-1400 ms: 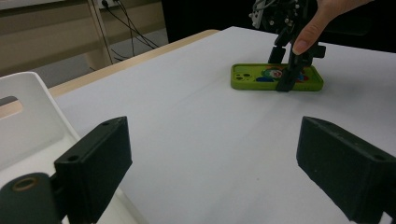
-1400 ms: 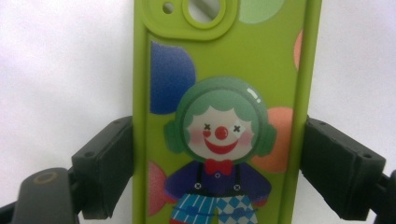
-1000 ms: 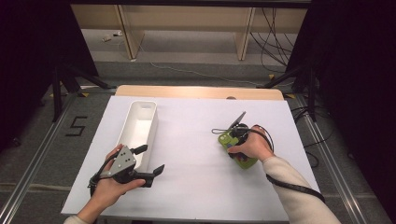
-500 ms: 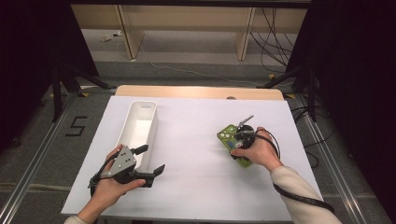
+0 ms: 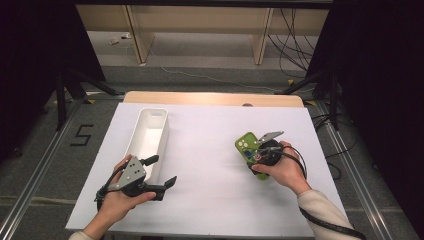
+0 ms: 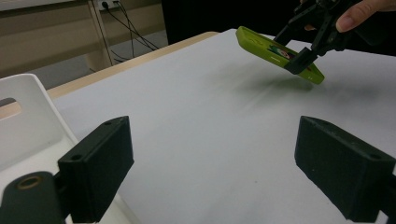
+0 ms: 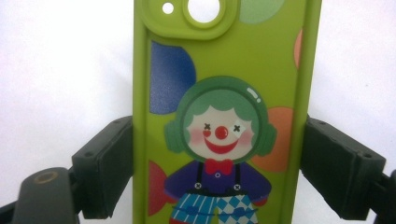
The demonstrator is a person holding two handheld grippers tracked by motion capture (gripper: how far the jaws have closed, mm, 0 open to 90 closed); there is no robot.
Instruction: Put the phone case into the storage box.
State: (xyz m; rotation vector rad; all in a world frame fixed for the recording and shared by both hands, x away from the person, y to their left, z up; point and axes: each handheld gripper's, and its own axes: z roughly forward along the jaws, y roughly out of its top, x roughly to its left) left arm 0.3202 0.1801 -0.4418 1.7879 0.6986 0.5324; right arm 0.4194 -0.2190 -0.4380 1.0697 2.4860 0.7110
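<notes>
High view: the right gripper [image 5: 261, 150] holds a green phone case [image 5: 248, 146] by its long edges, right of the table's [image 5: 210, 200] centre and well apart from the white bin [image 5: 150, 131] on the left. The right wrist bends inward, palm over the gripper body. The left gripper [image 5: 162, 172] sits just beside the bin's near end, forearm low, jaws pointing right with nothing in them.

Left gripper view: both black jaws stand wide over bare white surface. Farther off, the case hangs tilted, clear of the table, pinched by the other gripper.

Right gripper view: the jaws press on both side edges of the case, clown print facing the camera, camera cut-out at the far end.

Judgement: the step in hand appears to be carrying the case toward the bin. Keep the grip steady, hold the case level enough to clear the bin's rim, and lower it lengthwise before opening.
</notes>
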